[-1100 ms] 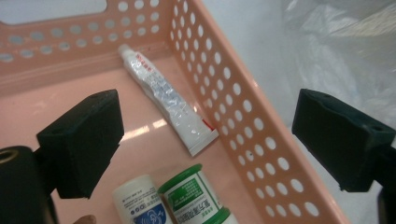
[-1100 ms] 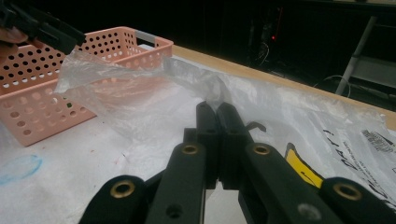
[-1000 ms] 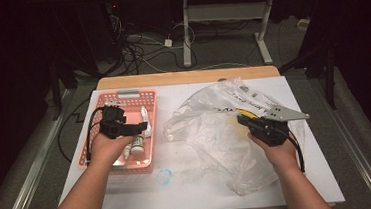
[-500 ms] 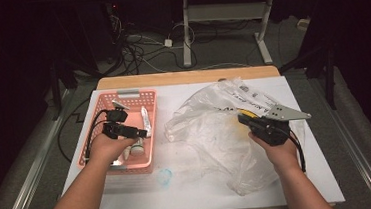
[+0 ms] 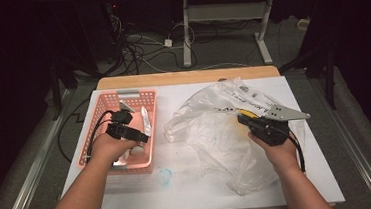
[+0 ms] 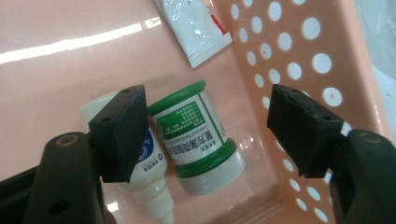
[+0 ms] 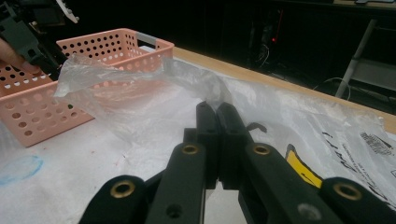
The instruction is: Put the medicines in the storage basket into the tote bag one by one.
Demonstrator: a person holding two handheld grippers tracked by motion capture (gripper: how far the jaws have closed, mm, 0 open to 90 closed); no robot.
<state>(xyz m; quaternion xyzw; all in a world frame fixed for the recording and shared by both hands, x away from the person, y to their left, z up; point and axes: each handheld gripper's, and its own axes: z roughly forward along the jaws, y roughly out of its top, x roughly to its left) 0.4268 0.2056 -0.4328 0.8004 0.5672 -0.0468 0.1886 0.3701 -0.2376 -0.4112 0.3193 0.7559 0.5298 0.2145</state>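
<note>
We have the left hand-held gripper (image 6: 205, 135) inside the pink basket (image 5: 103, 133), jaws just been closing but not yet touching the green-capped jar (image 6: 201, 135) between them, white dropper bottle (image 6: 149, 182) beside it, while our right hand-held gripper (image 7: 217, 114) pinches the plastic bag (image 5: 216, 132) right of the basket.

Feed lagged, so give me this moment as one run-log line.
left claw: closing, open around green-capped jar in pink basket | right claw: shut on clear plastic bag | dropper bottle: beside jar
</note>
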